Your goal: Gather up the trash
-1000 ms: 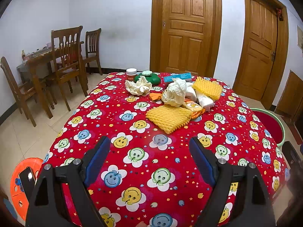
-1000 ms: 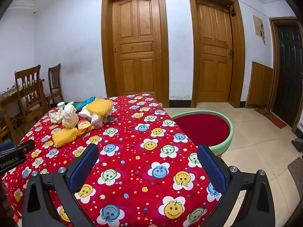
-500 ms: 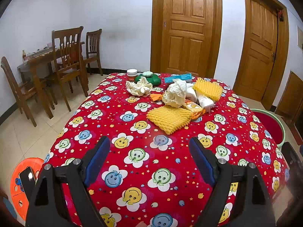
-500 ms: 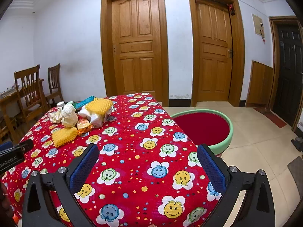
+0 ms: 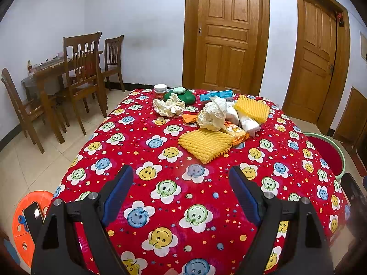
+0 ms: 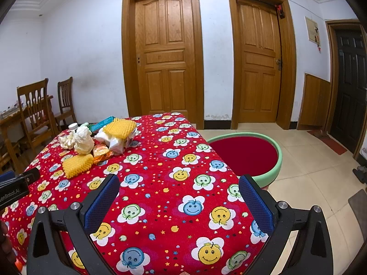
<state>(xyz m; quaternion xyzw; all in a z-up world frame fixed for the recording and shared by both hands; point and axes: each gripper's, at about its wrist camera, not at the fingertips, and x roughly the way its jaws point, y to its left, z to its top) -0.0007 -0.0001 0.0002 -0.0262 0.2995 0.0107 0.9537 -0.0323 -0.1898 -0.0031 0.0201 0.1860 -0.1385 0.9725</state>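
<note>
A pile of trash lies at the far end of the red smiley tablecloth [image 5: 174, 197]: a yellow foam net [image 5: 205, 144], a crumpled white paper ball [image 5: 213, 114], a second crumpled paper [image 5: 168, 107], an orange snack wrapper [image 5: 236, 130], white bags [image 5: 246, 120] and another yellow foam net [image 5: 252, 108]. The pile also shows in the right wrist view [image 6: 96, 142]. My left gripper [image 5: 181, 176] is open and empty over the near table, short of the pile. My right gripper [image 6: 179, 183] is open and empty over the table's right part.
A green basin with a red inside [image 6: 247, 155] stands on the floor right of the table. A white jar [image 5: 159, 91], a green object [image 5: 183, 96] and a blue box [image 5: 215, 95] sit behind the pile. Wooden chairs [image 5: 80, 78] stand left. An orange stool [image 5: 27, 217] is near left.
Both grippers have barely moved and stay open. The left view has crept slightly forward towards the pile. Nothing on the table has shifted.
</note>
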